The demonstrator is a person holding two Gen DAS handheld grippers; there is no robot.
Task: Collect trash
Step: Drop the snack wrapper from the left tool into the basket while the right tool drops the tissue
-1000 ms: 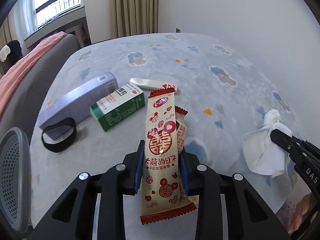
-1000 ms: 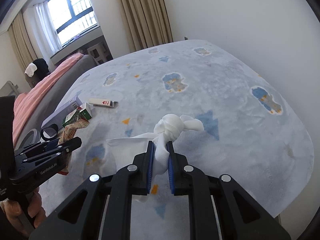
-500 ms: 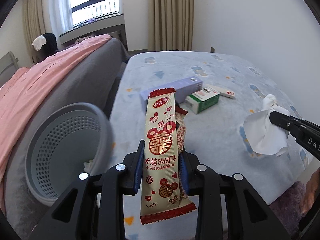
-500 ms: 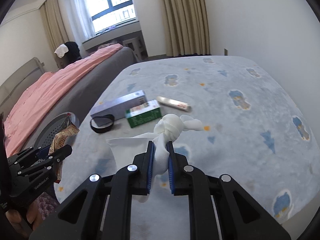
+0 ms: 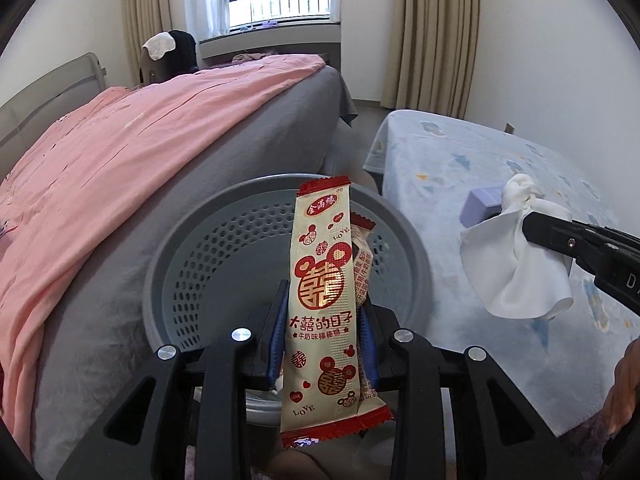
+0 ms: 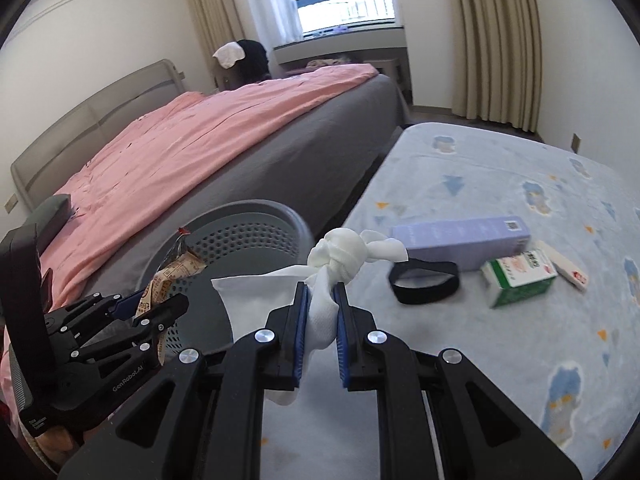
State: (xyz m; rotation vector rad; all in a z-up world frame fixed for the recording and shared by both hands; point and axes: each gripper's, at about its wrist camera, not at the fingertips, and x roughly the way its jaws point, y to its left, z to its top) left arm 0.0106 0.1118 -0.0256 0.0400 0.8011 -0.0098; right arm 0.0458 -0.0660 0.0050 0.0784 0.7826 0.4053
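My left gripper is shut on a cream and red snack wrapper, with a second wrapper behind it, and holds them over the grey perforated bin. In the right wrist view the left gripper hangs over the bin. My right gripper is shut on a knotted white tissue, just right of the bin, above the table edge. The tissue also shows in the left wrist view.
On the blue patterned table cover lie a purple box, a green and white box, a small white pack and a black band. A bed with a pink cover stands left of the bin.
Both grippers swung left from over the table towards the bin. The wrappers now hang over the bin opening. The tissue has moved to the table's left edge beside the bin.
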